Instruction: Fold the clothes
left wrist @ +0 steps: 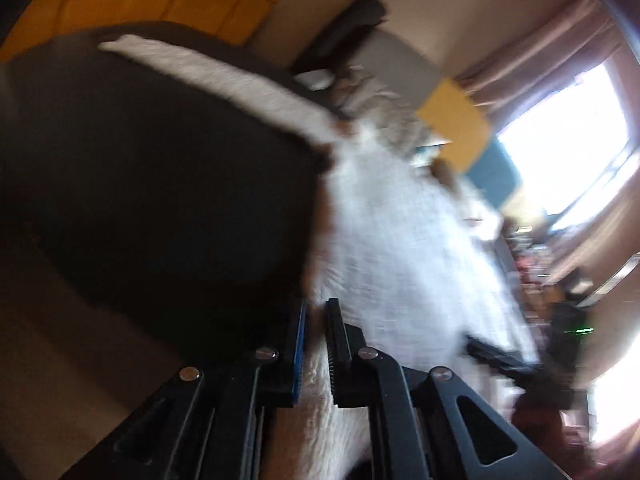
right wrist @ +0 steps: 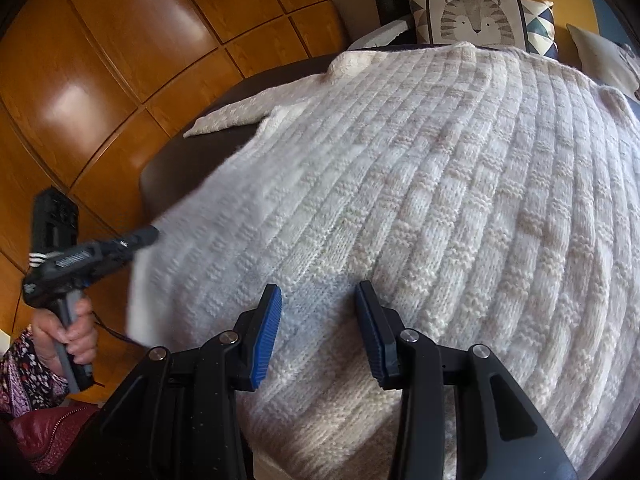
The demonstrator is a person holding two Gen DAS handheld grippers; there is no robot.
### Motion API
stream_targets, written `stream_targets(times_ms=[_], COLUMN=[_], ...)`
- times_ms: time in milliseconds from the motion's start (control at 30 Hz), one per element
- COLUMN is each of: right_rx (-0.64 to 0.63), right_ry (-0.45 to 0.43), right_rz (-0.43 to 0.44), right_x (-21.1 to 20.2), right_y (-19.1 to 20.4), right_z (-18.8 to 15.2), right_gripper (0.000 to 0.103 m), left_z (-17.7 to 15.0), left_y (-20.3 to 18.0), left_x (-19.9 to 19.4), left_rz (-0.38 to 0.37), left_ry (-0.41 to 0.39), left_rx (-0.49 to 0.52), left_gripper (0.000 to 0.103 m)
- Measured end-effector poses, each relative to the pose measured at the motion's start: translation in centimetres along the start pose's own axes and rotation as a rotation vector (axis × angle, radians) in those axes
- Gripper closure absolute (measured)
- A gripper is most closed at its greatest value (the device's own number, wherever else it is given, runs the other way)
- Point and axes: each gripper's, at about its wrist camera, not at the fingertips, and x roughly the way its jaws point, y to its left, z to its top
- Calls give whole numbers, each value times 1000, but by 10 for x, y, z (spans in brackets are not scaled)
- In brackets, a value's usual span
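A white ribbed knit sweater [right wrist: 420, 184] lies spread on a dark bed cover [right wrist: 180, 168], one sleeve [right wrist: 232, 118] stretched out to the left. My left gripper [left wrist: 316, 344] is shut on the sweater's edge and lifts it; the left wrist view is blurred, with the sweater [left wrist: 400, 248] hanging to the right. In the right wrist view the left gripper [right wrist: 140, 238] pinches the sweater's left hem corner, raised off the bed. My right gripper [right wrist: 318, 316] is open just above the sweater's lower part, with nothing between its blue pads [right wrist: 266, 332].
A tiger-print cushion [right wrist: 480, 20] and a second cushion [right wrist: 604, 60] lie at the head of the bed. Wooden wardrobe doors [right wrist: 100, 60] stand to the left. A bright window with curtains [left wrist: 568, 120] is at the right in the left wrist view.
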Motion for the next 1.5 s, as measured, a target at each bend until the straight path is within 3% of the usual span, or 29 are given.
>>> stream_targets(times_ms=[167, 267, 300, 467, 533, 667, 833, 967, 1067, 1167, 1267, 1367, 1500], right_rx=[16, 33, 37, 43, 43, 60, 83, 86, 86, 86, 85, 61, 38], right_ry=[-4, -7, -10, -17, -19, -22, -25, -26, -23, -23, -22, -20, -25], right_rz=[18, 33, 37, 38, 39, 55, 73, 70, 65, 58, 51, 35, 19], right_x=[0, -1, -1, -1, -1, -1, -2, -2, -2, -2, -2, -2, -2], right_y=[-3, -6, -6, -6, -6, -9, -12, -12, -11, -10, -9, -6, -4], right_z=[0, -1, -1, -2, -2, -2, -2, -3, -2, -1, -1, -2, -2], right_gripper=[61, 61, 61, 61, 61, 61, 61, 61, 61, 61, 61, 61, 61], left_z=[-1, -2, -2, -5, -8, -15, -31, -33, -32, -26, -22, -32, -45], left_y=[26, 32, 31, 20, 25, 34, 23, 32, 19, 2, 1, 7, 13], left_x=[-7, -14, -18, -27, -25, -20, 0, 3, -1, -5, -14, -11, -15], left_rz=[-68, -133, -153, -247, -246, -237, -325, -374, -303, -162, -69, 12, -36], left_ry=[10, -26, -46, -95, -83, -38, 112, 135, 144, 115, 65, 94, 129], left_rx=[-111, -173, -168, -75, -92, -87, 9, -37, 20, 89, 85, 114, 85], left_gripper=[100, 88, 82, 75, 69, 66, 65, 65, 70, 96, 98, 98, 94])
